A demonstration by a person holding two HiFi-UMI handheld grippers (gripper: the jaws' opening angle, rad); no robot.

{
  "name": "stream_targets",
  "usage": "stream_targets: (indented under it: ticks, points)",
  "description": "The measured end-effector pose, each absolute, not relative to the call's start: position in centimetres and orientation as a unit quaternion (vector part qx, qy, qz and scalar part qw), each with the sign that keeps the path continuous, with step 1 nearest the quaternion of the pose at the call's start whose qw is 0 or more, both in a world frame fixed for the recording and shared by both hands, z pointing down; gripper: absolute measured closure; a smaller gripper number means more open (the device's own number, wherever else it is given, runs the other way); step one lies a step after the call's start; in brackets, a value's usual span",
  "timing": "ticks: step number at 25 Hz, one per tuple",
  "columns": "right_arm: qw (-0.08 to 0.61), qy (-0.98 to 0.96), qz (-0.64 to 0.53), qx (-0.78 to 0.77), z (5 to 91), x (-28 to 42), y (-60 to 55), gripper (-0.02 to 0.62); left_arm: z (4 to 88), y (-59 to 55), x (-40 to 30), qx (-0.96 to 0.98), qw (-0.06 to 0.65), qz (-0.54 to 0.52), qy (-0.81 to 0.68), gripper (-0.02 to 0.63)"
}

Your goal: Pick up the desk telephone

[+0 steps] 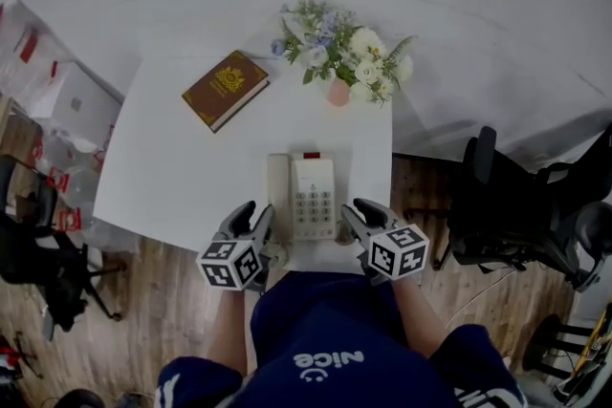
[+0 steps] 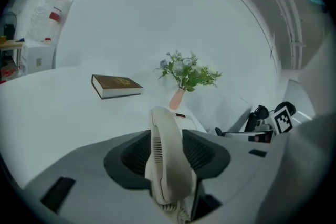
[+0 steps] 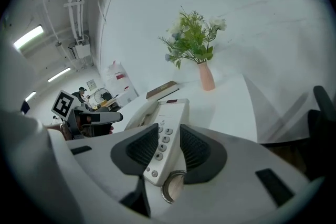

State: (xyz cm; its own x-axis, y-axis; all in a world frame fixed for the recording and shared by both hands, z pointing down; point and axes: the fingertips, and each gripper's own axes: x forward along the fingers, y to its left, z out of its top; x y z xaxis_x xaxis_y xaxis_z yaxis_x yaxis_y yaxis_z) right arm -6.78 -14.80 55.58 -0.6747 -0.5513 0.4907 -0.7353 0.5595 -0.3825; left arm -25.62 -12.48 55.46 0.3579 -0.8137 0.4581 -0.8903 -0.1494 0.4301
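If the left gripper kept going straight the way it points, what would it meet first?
The telephone handset: it already stands between the left gripper's jaws, so going on would likely just slide farther along it.

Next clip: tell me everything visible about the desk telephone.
The desk telephone is cream plastic, with a corded handset cradled on its left, a grey keypad and a small red window at top. It lies flat at the white table's near edge. The left gripper straddles the handset's near end, the right gripper the base's near right corner; whether their pads press cannot be told.
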Motion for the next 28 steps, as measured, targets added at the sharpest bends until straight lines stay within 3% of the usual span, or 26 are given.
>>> stream_targets:
  ticks: [2, 8, 17, 28]
  points:
    - [0.159, -0.864, 0.311, 0.363, 55.9, -7.1, -15.1, 0.444, 55.9, -13.0, -25.5, 0.762, 0.359, 0.055, -0.536, 0.384]
    - [0.163, -0.851, 0.368, 0.338, 57.0, -8.4, -16.2, 0.381, 57.0, -14.5, -24.9, 0.772, 0.457, 0.029, -0.441, 0.282]
    - [0.171, -0.827, 0.429, 0.321, 59.4, -9.5, -17.1, 0.343, 59.5, -15.3, -24.3, 0.755, 0.561, 0.018, -0.339, 0.248]
    - [0.179, -0.792, 0.501, 0.298, 61.8, -10.6, -18.0, 0.316, 61.5, -16.4, -23.7, 0.735, 0.610, 0.012, -0.296, 0.229]
